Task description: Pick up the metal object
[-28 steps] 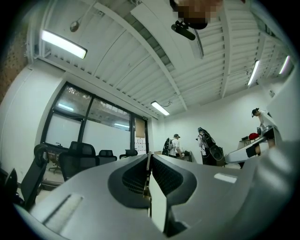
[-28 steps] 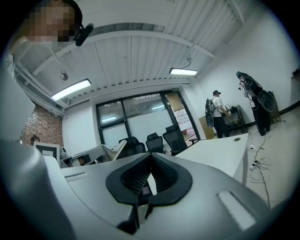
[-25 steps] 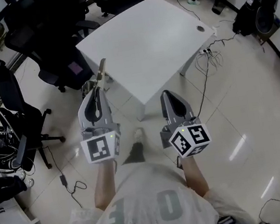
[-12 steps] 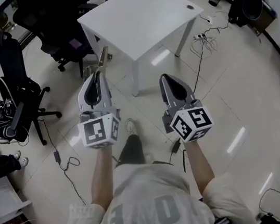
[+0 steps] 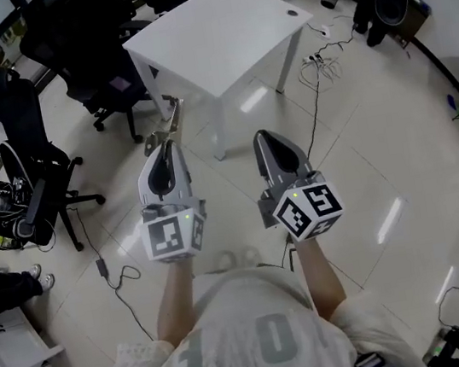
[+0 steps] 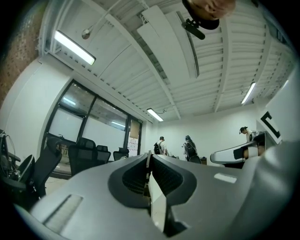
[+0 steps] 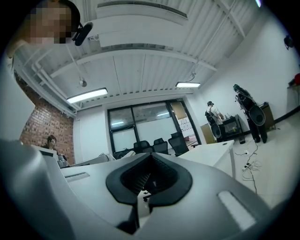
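White table (image 5: 214, 29), ahead. Left gripper (image 5: 164, 144) clamped on thin metal object (image 5: 171, 115), held aloft off the table's near corner; right gripper (image 5: 261, 137) closed on nothing. Pick-up seemingly done (next: steady hold, no slackening).

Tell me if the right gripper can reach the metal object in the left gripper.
Probably yes: the metal object juts past the left gripper, nothing between them; the right gripper is shut, though.
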### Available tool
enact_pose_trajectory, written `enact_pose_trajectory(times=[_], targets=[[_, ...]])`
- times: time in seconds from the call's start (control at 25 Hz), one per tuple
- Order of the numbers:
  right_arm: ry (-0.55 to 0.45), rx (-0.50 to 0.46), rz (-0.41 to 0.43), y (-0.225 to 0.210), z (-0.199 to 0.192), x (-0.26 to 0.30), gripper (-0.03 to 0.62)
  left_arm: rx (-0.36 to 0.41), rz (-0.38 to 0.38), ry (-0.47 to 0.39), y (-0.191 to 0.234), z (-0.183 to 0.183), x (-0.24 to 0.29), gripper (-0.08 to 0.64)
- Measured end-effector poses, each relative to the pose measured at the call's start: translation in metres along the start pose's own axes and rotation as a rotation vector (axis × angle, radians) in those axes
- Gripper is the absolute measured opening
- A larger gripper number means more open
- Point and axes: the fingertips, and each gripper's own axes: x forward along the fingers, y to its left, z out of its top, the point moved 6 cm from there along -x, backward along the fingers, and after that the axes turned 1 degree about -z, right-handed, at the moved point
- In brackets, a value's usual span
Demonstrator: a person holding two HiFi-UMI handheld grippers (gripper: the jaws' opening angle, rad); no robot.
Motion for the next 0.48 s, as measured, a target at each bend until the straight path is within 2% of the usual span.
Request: enact_pose_trajectory(times=[0.28,0.48], targets=[[-0.002,0.034,-0.012,0.018,-0.008,-0.015,0.012,-0.016,-0.005,-0.008,0.004,0.005,-0.021,0.018],[0.024,-0.018,-0.003,0.028,-0.01,-0.017,0.012,-0.015,0.0,-0.029,0.007,0.016,-0.03,0.018]])
